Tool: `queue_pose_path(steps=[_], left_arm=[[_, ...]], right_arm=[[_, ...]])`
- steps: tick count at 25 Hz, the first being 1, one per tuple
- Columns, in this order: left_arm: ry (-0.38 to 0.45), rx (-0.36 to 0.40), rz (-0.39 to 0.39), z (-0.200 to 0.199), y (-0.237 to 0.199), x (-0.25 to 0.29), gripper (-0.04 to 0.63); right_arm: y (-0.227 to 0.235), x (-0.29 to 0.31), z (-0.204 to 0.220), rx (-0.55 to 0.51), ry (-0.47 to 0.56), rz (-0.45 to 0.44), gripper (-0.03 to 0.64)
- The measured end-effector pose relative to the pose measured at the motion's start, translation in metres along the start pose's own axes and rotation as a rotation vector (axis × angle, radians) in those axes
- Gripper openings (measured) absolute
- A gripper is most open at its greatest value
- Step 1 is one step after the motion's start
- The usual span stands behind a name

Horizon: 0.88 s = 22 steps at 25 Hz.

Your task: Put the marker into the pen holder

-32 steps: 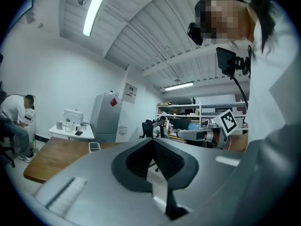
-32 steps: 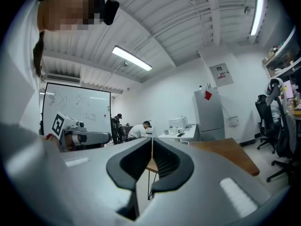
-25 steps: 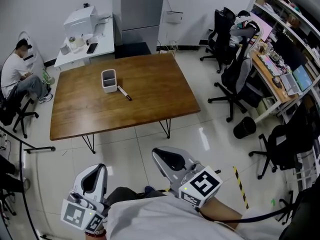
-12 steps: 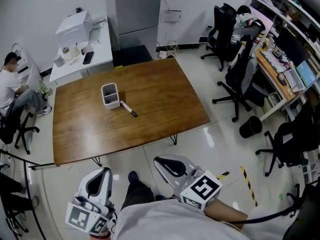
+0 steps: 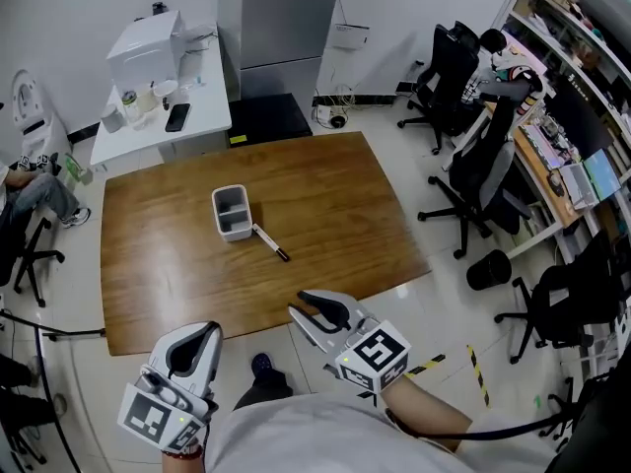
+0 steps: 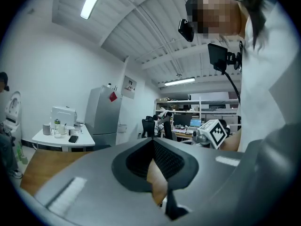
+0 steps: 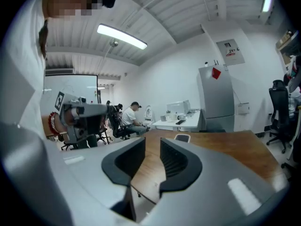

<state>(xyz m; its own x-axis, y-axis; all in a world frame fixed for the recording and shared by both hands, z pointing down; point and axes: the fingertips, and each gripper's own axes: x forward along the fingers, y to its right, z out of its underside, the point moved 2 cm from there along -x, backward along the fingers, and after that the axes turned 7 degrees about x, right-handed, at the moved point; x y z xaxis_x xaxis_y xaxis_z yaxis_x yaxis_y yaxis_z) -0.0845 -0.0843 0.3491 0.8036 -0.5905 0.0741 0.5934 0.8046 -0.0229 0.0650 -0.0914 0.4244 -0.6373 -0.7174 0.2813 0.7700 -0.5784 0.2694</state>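
A white pen holder [image 5: 234,213] stands upright on the brown wooden table [image 5: 335,215]. A black-and-white marker [image 5: 270,243] lies flat just right of it, apart from it. My right gripper [image 5: 312,305] hovers at the table's near edge, well short of the marker; its jaws are opening with nothing between them. In the right gripper view the gripper [image 7: 153,147] points across the table at the pen holder [image 7: 182,137]. My left gripper [image 5: 202,333] hangs off the table near the floor, jaws shut and empty, as the left gripper view [image 6: 152,142] shows.
Black office chairs [image 5: 473,180] and a black bin [image 5: 486,271] stand right of the table. A white side table with a printer [image 5: 148,47] sits beyond the far left corner. A seated person [image 5: 25,190] is at the left. A grey cabinet [image 5: 286,18] stands at the back.
The table has come nearer in the head view. My right gripper has reached forward to the table's near edge and its jaws have parted. The marker and holder have not moved on the table.
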Motion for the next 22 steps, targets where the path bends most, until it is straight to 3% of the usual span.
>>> queue_pose_path(steps=[6, 15, 18, 22], left_arm=[[0.076, -0.074, 0.042, 0.015, -0.044, 0.001, -0.011], [0.054, -0.057, 0.064, 0.024, -0.085, 0.017, -0.011], [0.035, -0.049, 0.036, 0.044, -0.095, 0.032, -0.011], [0.014, -0.102, 0.004, 0.061, -0.095, 0.045, -0.011]], right_arm=[[0.06, 0.062, 0.047, 0.004, -0.137, 0.127, 0.078], [0.093, 0.106, 0.057, 0.005, -0.2, 0.178, 0.082], [0.106, 0.118, 0.072, -0.008, -0.253, 0.185, 0.083], [0.139, 0.129, 0.11, -0.039, -0.368, 0.228, 0.083]])
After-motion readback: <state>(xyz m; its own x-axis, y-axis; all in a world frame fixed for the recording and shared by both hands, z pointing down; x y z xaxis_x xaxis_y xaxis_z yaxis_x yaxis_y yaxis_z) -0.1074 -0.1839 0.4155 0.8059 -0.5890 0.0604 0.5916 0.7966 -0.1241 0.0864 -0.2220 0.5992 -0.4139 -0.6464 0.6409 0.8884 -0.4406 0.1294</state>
